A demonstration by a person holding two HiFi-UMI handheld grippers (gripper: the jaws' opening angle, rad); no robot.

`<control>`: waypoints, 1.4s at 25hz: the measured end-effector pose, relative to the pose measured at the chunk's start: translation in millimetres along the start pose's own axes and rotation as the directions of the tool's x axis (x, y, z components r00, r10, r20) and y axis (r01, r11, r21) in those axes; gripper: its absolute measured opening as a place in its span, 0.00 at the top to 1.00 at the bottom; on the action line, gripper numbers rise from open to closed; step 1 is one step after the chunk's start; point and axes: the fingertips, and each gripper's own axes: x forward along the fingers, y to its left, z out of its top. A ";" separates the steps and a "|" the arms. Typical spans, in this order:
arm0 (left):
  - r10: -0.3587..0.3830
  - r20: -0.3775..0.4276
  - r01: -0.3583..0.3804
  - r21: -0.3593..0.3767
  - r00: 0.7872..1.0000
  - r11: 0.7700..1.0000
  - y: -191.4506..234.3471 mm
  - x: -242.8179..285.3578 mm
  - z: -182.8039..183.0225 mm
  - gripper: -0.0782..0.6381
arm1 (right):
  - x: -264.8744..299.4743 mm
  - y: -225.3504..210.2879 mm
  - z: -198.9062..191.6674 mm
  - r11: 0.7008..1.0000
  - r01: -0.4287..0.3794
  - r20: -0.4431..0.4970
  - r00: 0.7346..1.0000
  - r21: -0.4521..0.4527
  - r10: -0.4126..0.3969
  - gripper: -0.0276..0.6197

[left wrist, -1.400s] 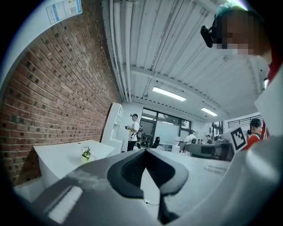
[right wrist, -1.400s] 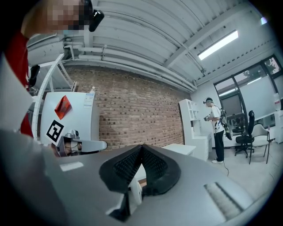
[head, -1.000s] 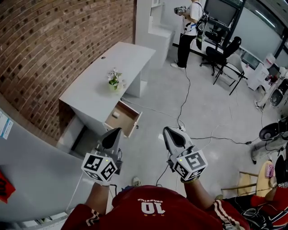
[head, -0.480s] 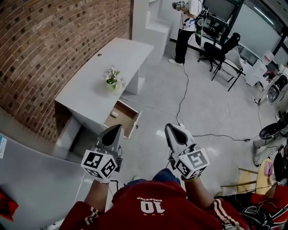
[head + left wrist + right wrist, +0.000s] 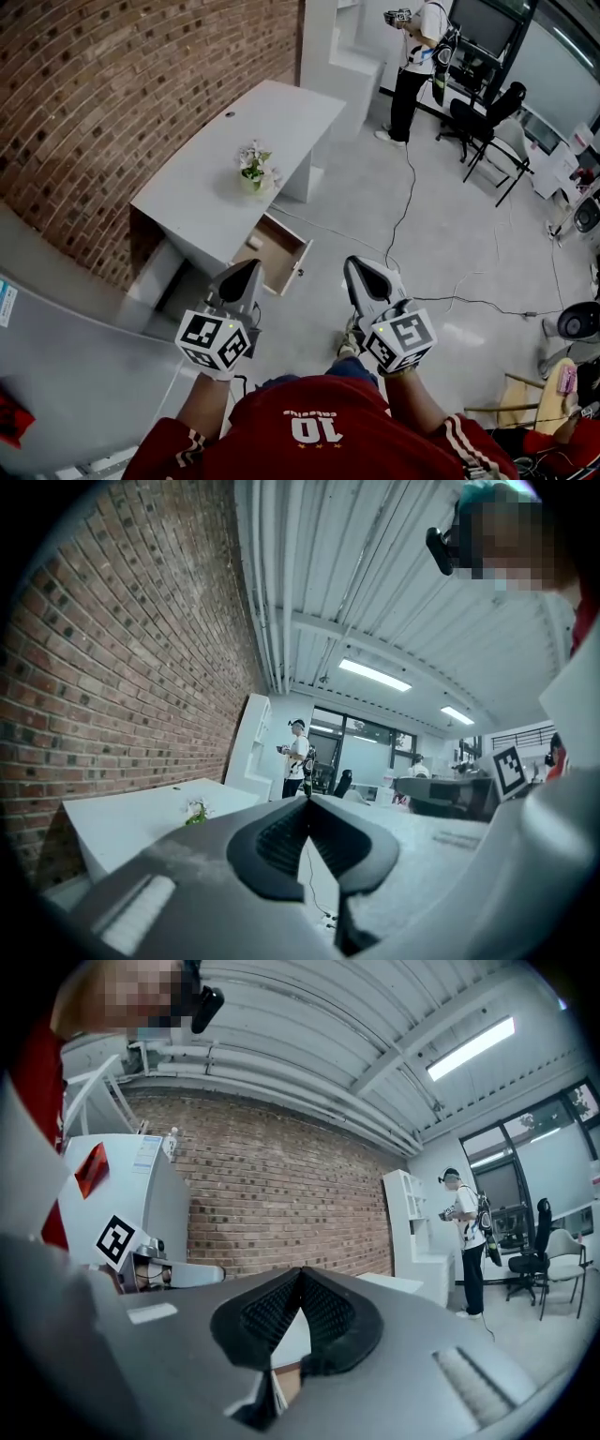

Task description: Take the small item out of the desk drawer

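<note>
Vs. a sec ago the white table (image 5: 211, 183) and its open drawer (image 5: 298, 269) have slid right in the head view and sit closer to the tips of the tongs. So the person is closing in: approach under way, no reach into the drawer yet. Left to right: brick wall (image 5: 112, 84) at 10 o'clock, and the table along it w/ a small potted plant (image 5: 255, 171) on top. The drawer is pulled out of the table's front, approx. 1 o'clock from the left tongs (image 5: 246, 272) and 10 o'clock from the right tongs (image 5: 356, 268). Both tongs point ahead, well apart from each other. Each pair's jaws are pressed together w/ nothing between them, as both gripper views show. Neither is ready to pick, I judge: one pair must spread before it goes in. The small item (image 5: 253, 243) lies inside the drawer, at the back end close under the table's edge, on the wood-coloured bottom. That is near 12 o'clock of the left tongs' tip, and it is untouched. It looks pale, whitish, low and blocky, and is too small to say what it is. Nothing else shows in the drawer. Far off at 1 o'clock another person (image 5: 412, 56) stands, clear of the route.
</note>
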 end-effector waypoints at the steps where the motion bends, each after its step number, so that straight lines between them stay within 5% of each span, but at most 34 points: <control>1: 0.019 -0.002 -0.019 0.005 1.000 1.000 3.6 1.7 0.2 0.89 | 6.8 -1.6 -0.1 1.000 -0.017 0.004 1.000 0.008 0.017 0.95; 10: 0.167 0.018 -0.168 0.033 0.986 0.985 32.2 43.7 3.3 0.89 | 82.7 -42.2 -8.1 0.982 -0.190 0.005 0.982 0.011 0.190 0.95; 20: 0.345 0.056 -0.346 0.001 0.937 0.938 52.5 112.7 23.2 0.89 | 160.2 -100.8 15.4 0.923 -0.384 0.001 0.923 0.019 0.384 0.95; 30: 0.385 0.053 -0.385 0.004 0.922 0.923 53.9 117.2 22.9 0.89 | 167.7 -97.4 10.9 0.891 -0.448 0.023 0.894 0.072 0.447 0.95; 35: 0.373 0.050 -0.375 0.018 0.926 0.927 52.0 107.4 20.9 0.89 | 156.4 -90.1 3.7 0.905 -0.420 0.005 0.907 0.075 0.420 0.95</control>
